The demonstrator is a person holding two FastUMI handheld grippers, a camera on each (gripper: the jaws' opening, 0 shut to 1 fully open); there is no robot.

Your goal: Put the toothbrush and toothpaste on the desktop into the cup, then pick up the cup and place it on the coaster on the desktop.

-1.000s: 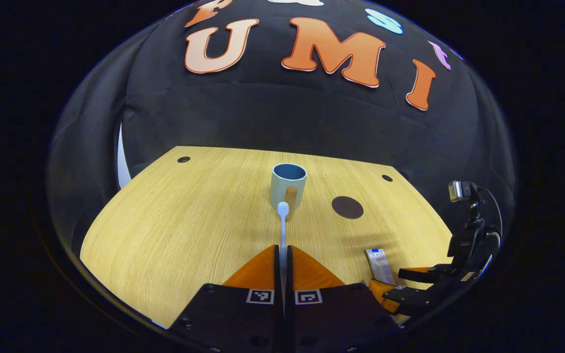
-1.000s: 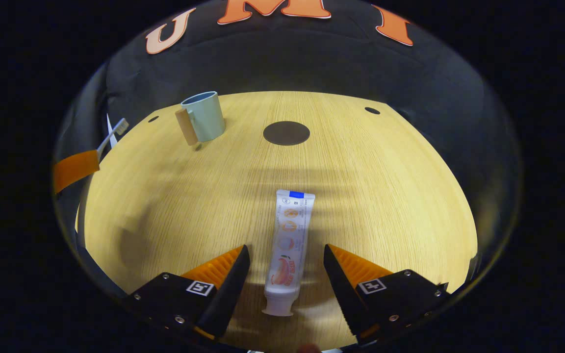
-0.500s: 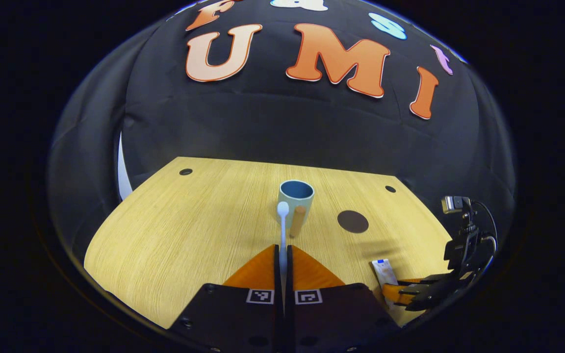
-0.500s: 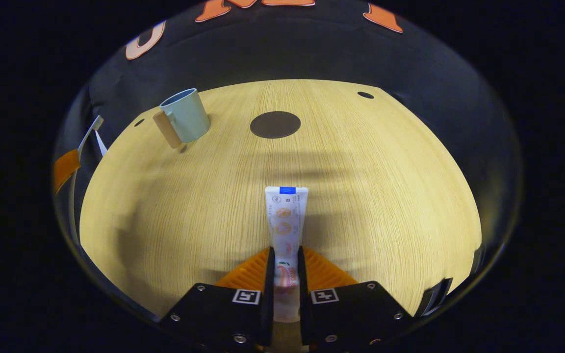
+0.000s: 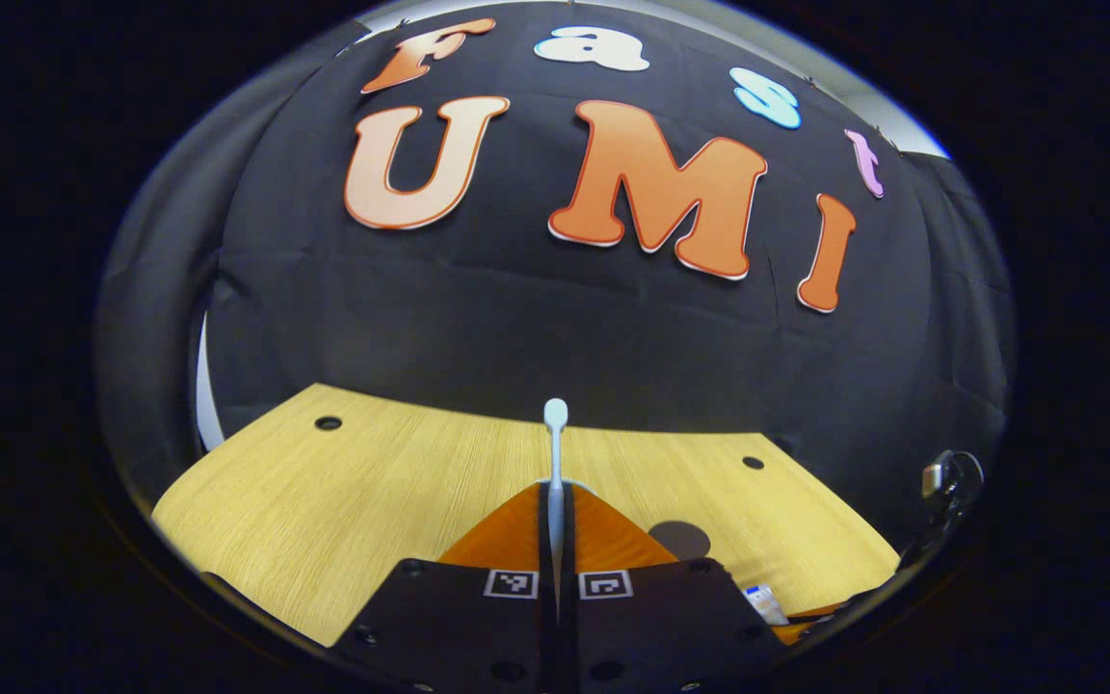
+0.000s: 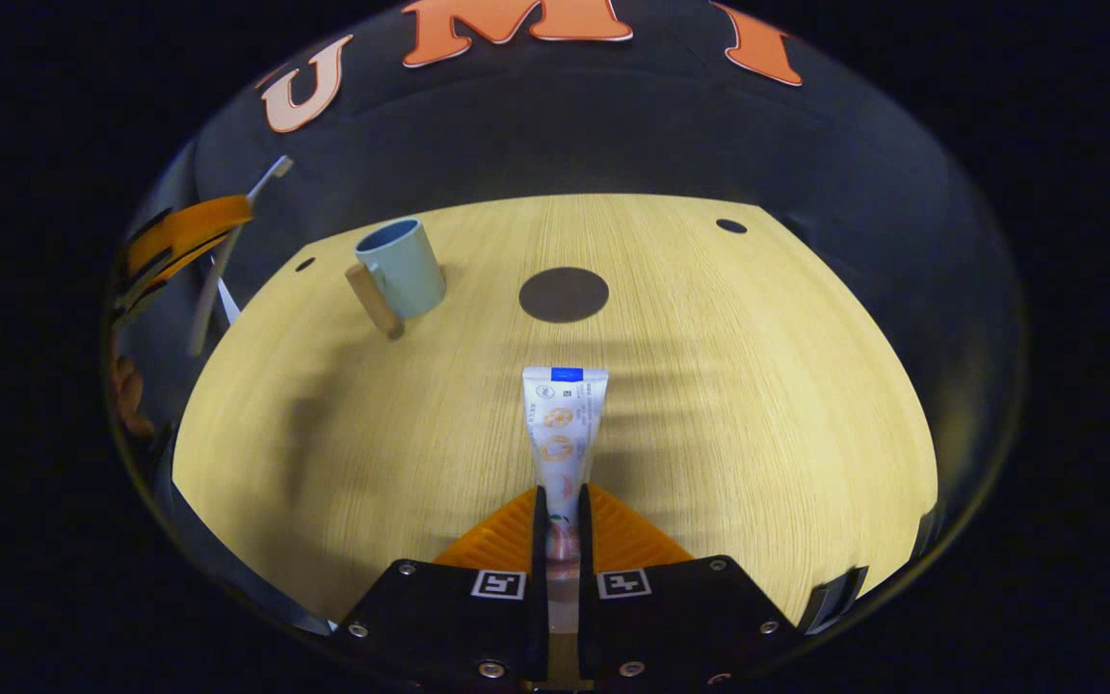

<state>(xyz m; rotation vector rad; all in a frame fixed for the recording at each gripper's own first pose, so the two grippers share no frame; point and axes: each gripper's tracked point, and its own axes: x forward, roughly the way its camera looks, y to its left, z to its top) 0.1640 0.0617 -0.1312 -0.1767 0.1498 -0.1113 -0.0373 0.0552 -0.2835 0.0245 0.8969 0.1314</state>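
Note:
My left gripper [image 5: 555, 493] is shut on the white toothbrush [image 5: 555, 443], whose head sticks up past the table's far edge. In the right gripper view that gripper [image 6: 191, 226] hangs high at the far left with the toothbrush [image 6: 227, 251] slanting through it. My right gripper [image 6: 561, 501] is shut on the white toothpaste tube [image 6: 563, 414], its blue-marked end pointing away over the table. The pale blue cup [image 6: 401, 268] with a wooden handle stands upright at the back left. The dark round coaster [image 6: 563, 294] lies to its right, also seen as the coaster [image 5: 678, 538] in the left gripper view.
The wooden desktop [image 6: 728, 405] has small dark holes near its far corners [image 6: 731, 226]. A hand [image 6: 129, 390] shows at the far left edge of the right gripper view. The tube's tip [image 5: 765, 602] and the other gripper's camera [image 5: 940, 477] sit at the lower right of the left gripper view.
My left gripper has risen and tilted upward with the toothbrush; the cup has dropped out of its view. My right gripper closed on the toothpaste tube and squeezed tighter.

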